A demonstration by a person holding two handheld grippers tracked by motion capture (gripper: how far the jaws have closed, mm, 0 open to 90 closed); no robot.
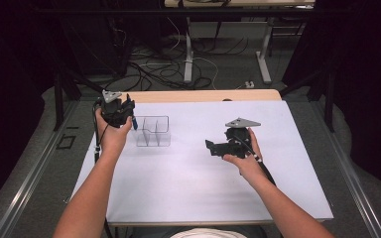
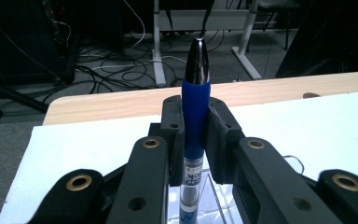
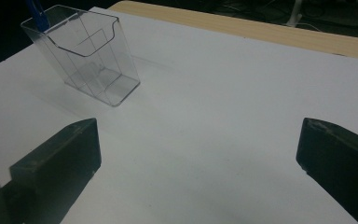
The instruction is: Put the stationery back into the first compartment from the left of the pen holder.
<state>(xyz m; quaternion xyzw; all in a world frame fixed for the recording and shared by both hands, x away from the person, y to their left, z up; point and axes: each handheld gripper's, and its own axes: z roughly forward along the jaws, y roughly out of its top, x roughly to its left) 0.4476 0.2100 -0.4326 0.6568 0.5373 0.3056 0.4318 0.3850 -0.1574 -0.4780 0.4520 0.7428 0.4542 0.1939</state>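
Forearms come in from the bottom of the high view, each hand holding a tool. On the left, the left tool (image 1: 117, 111) is raised just beside the clear holder (image 1: 154, 131), with a blue pen (image 1: 134, 122) hanging from it at the holder's left edge. Over to the right, the right tool (image 1: 223, 147) hovers above the white sheet on the desk (image 1: 203, 94), well apart from the holder.

Seen from the left gripper view, the jaws of the left tool (image 2: 194, 123) are pinching the pen (image 2: 195, 107) around its blue grip, silver tip pointing away from the camera. The barrel runs down toward the holder's clear wall (image 2: 214, 196) below; whether its lower end is inside a compartment yet I cannot tell.

Looking along the right gripper view, the jaws of the right tool (image 3: 196, 154) stand spread wide with nothing between them. The holder (image 3: 86, 53) sits upright on the sheet, its compartments looking empty, and a bit of blue (image 3: 36, 14) shows at its far corner.

My judgement: the pick-up is done; lowering the pen into a compartment and letting go are left.
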